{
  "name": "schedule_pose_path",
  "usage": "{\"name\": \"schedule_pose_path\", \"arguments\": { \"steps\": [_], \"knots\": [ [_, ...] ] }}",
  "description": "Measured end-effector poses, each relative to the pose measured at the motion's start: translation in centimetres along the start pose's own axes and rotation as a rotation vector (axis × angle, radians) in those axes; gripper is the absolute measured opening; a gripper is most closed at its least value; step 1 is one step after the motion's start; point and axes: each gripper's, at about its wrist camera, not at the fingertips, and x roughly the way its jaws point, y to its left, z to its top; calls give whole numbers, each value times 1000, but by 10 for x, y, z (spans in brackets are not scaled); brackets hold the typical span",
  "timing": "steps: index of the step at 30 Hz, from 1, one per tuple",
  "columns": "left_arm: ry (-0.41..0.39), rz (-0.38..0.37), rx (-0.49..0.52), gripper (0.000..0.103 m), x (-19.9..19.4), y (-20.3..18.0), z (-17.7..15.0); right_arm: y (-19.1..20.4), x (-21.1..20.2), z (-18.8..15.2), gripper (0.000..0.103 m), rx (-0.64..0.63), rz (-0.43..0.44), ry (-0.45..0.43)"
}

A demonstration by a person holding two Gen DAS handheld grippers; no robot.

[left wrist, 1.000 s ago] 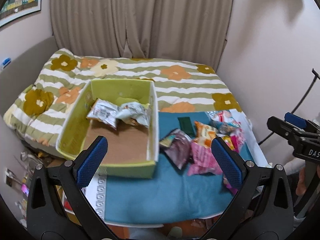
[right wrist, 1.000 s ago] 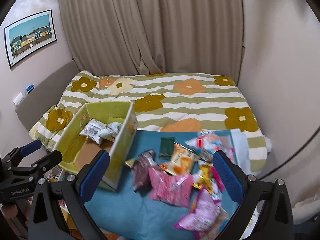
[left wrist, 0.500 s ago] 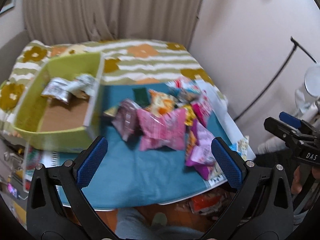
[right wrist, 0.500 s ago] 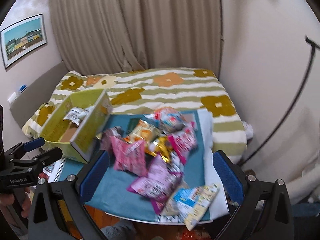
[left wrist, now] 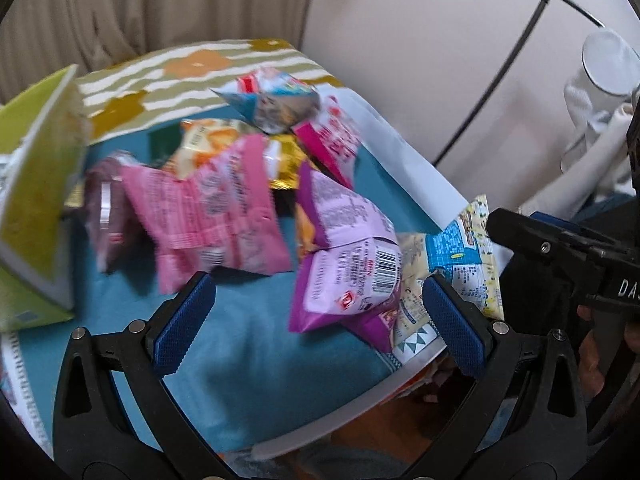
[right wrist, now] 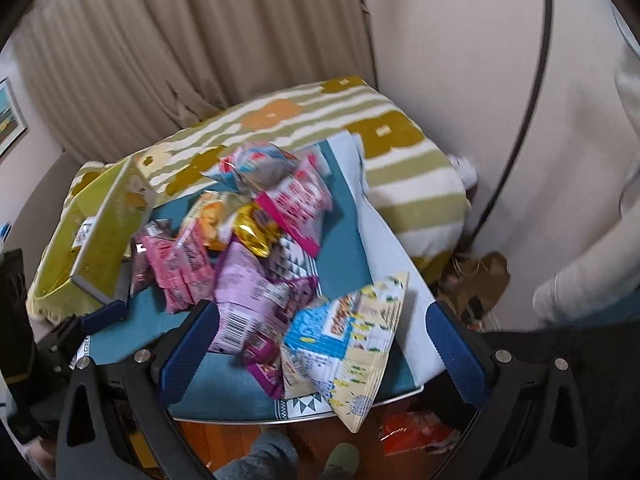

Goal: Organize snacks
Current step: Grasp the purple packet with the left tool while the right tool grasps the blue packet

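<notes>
A heap of snack bags lies on a teal cloth over a small table. In the left wrist view my left gripper is open, its blue pads on either side of a purple bag, above it and not touching. A pink bag lies behind it. In the right wrist view my right gripper is open over a pale yellow and blue bag at the table's front right corner. The green box stands at the left.
A striped flowered bed cover lies behind the table, with curtains and a wall beyond. A black curved stand rises at the right. A red packet lies on the wooden floor under the table edge. Socked feet show below.
Both grippers have swung right and come down closer to the snack heap. The green box has slid to the left edge of both views. Both stay open.
</notes>
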Motion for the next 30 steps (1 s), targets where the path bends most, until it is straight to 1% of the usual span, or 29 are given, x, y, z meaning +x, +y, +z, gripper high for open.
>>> {"name": "schedule_pose_path", "arguments": {
  "steps": [3, 6, 13, 14, 15, 19, 25, 26, 30],
  "knots": [
    [18, -34, 13, 102, 18, -2, 2, -5, 12, -6, 103, 36, -19, 20],
    [37, -52, 40, 101, 35, -6, 4, -7, 22, -12, 103, 69, -29, 37],
    [94, -98, 88, 82, 69, -12, 10, -12, 42, -16, 103, 125, -37, 68],
    [111, -110, 88, 71, 74, -12, 11, -13, 44, -15, 103, 131, -39, 71],
    [122, -102, 91, 67, 77, -13, 11, -14, 47, -15, 102, 138, -39, 75],
    [139, -122, 103, 64, 76, -11, 11, -15, 56, -17, 100, 156, -38, 93],
    [155, -97, 121, 64, 66, -4, 9, -13, 67, -18, 100, 169, -23, 117],
    [157, -94, 121, 64, 65, -3, 8, -12, 69, -18, 99, 170, -20, 118],
    [165, -92, 113, 63, 61, -3, 5, -9, 75, -17, 89, 172, -17, 133]
  ]
}}
